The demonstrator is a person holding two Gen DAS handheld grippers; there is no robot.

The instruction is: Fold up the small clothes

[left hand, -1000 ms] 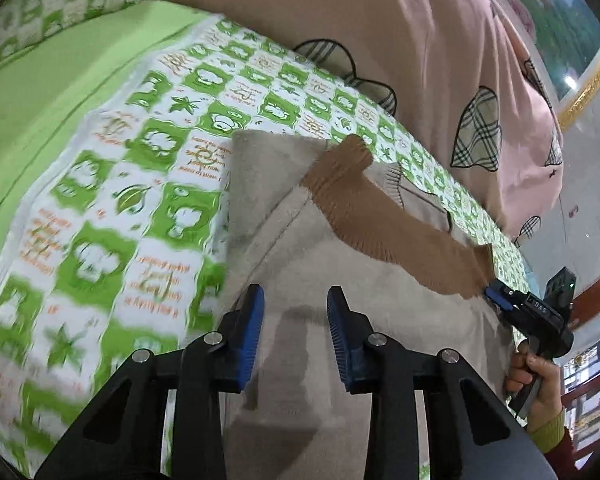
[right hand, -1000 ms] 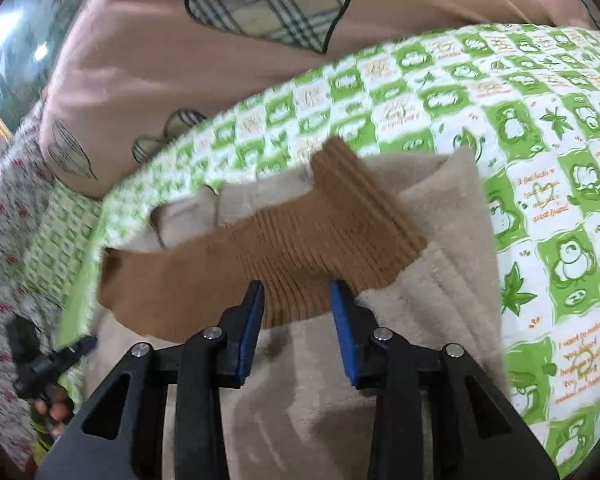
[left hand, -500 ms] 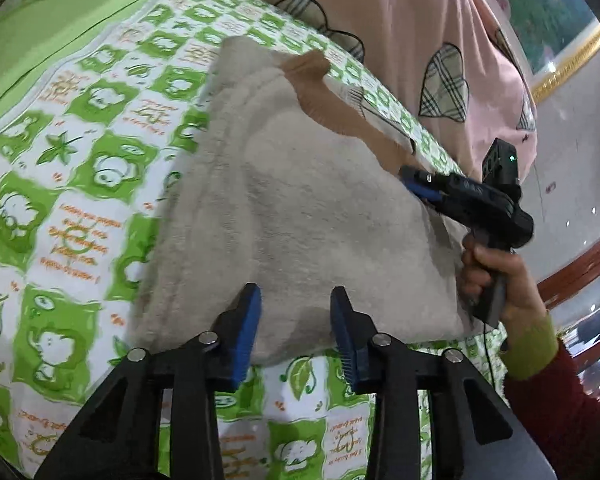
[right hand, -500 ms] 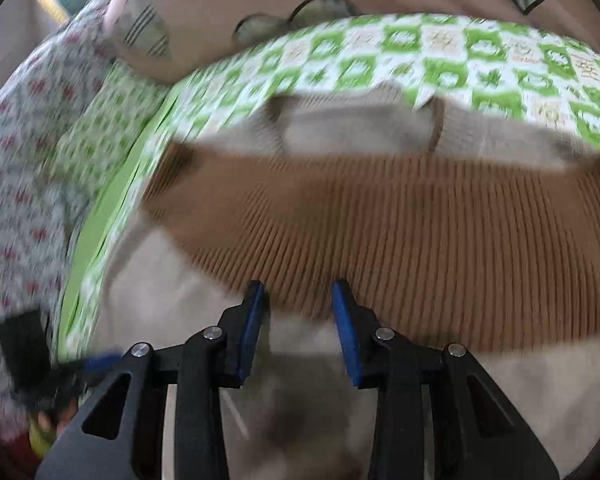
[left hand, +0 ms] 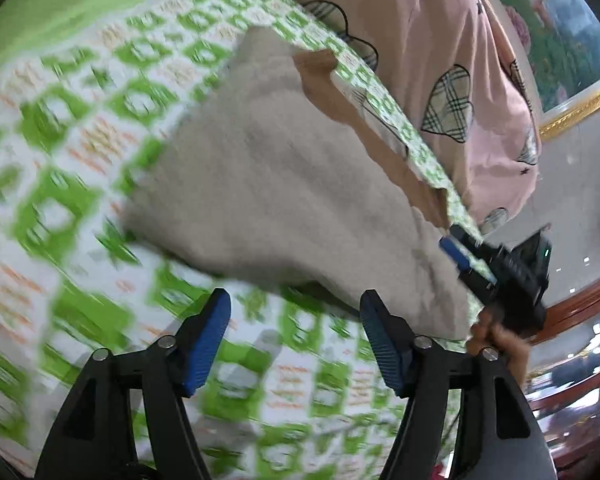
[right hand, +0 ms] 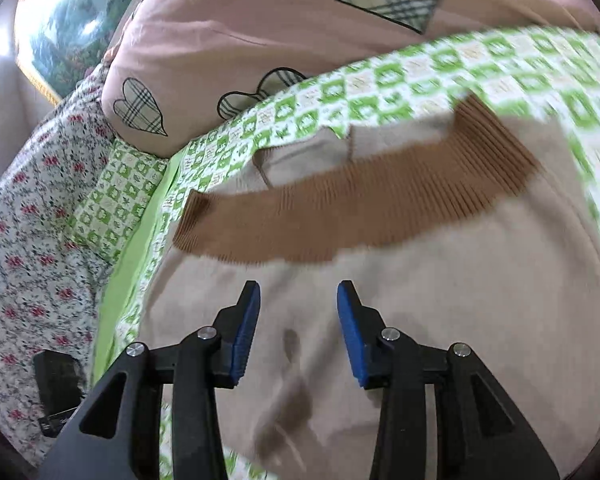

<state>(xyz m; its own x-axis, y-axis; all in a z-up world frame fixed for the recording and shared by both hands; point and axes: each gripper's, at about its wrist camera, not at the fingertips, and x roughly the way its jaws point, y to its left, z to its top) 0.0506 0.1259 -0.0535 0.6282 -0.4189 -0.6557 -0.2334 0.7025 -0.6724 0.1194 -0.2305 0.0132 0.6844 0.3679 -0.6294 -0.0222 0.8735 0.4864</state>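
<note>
A beige knitted sweater [right hand: 440,312] lies folded on the bed, and its brown ribbed band [right hand: 340,216] runs across the top. My right gripper [right hand: 299,288] hovers over the beige fabric. Its jaws are opening a little and pinch nothing. In the left wrist view the sweater [left hand: 268,184] is a blurred beige block. My left gripper [left hand: 294,300] is over the sheet just in front of its near edge. Its jaws are opening wide and nothing is between them. The right gripper [left hand: 456,242], held by a hand [left hand: 496,344], reaches the sweater's right corner.
The bed has a green and white patterned sheet [left hand: 60,208]. A pink quilt with plaid hearts [right hand: 260,40] is piled behind the sweater. A flowered cloth [right hand: 28,240] covers the bed's left side. A framed picture [left hand: 572,40] hangs on the wall beyond.
My left gripper drew back from above the sweater to the sheet in front of it, and its jaws spread wide. My right gripper swung across the band and now sits lower over the beige part.
</note>
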